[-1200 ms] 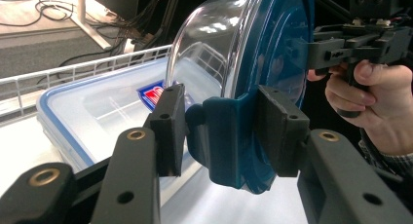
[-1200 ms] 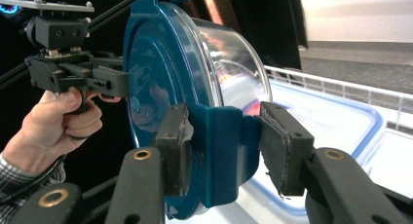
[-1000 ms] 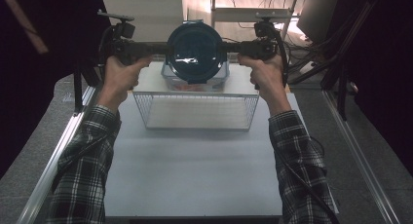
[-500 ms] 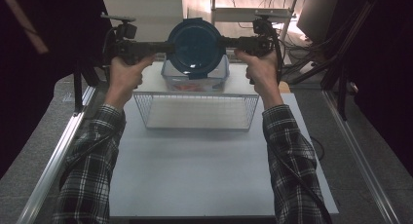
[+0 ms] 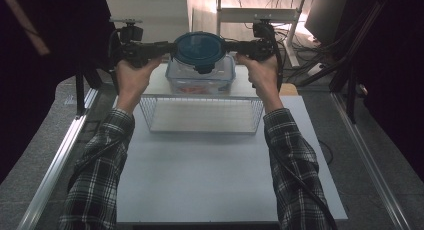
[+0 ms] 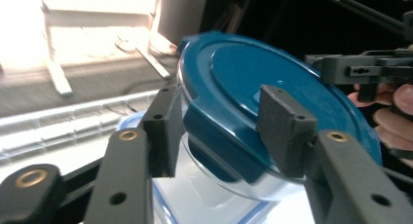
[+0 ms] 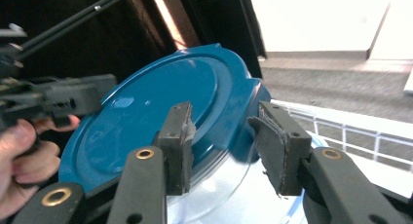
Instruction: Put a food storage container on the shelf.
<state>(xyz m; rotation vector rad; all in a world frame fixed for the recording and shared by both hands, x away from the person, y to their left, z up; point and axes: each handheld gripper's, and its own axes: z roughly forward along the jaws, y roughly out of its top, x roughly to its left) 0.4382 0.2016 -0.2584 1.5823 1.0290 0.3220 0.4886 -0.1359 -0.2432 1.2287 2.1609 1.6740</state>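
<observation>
Left gripper (image 5: 167, 47), right gripper (image 5: 232, 46): raised, facing inward.

A round glass container with a blue plastic lid (image 5: 200, 51) is held up between the left gripper (image 5: 167, 48) on its left and the right gripper (image 5: 235, 48) on its right. Directly beneath it, a clear rectangular plastic box (image 5: 200, 79) is set on the white table top (image 5: 210, 180). In front of that box, nearer the person, a white wire basket (image 5: 200, 115) is placed.
</observation>
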